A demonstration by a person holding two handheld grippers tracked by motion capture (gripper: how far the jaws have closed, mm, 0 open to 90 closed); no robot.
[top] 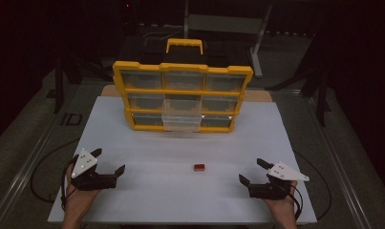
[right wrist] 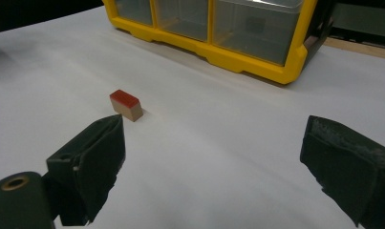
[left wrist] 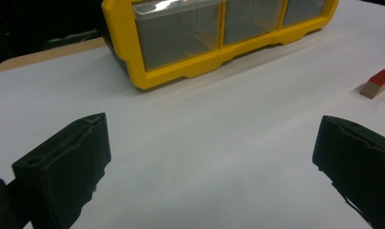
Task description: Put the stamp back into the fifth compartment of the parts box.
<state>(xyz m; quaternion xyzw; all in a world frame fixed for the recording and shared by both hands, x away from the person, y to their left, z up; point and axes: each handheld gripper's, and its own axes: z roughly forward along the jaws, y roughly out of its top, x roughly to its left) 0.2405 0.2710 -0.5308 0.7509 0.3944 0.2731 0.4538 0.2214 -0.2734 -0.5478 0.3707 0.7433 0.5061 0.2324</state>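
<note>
Progress: I judge the work not yet begun — the small red-topped block (top: 198, 167) lies untouched on the white sheet (top: 147, 200), between my two grippers and nearer the sheet's near edge than its far one

Done so far: one clear drawer (top: 181, 114) in the middle of the yellow organiser (top: 182, 69) is already pulled out, which I take as the place meant for the block

Left to do: pick up the block, carry it to the open drawer, drop it in, likely push the drawer shut — my guess from the layout

Left gripper (top: 107, 161): released, jaws wide apart with nothing between them, resting near the sheet's near left corner; in the left gripper view the block (left wrist: 377, 83) sits well off to the side

Right gripper (top: 253, 171): released too, jaws spread and empty, near the sheet's near right corner; in the right gripper view the block (right wrist: 126, 105) lies just beyond one jaw, not touching it

Surface: a plain white sheet over a table, the organiser standing upright at its far edge, with a wooden board (top: 262, 95) peeking out behind

Room: dim and dark around the table — metal frame legs (top: 260, 43) stand at the back
</note>
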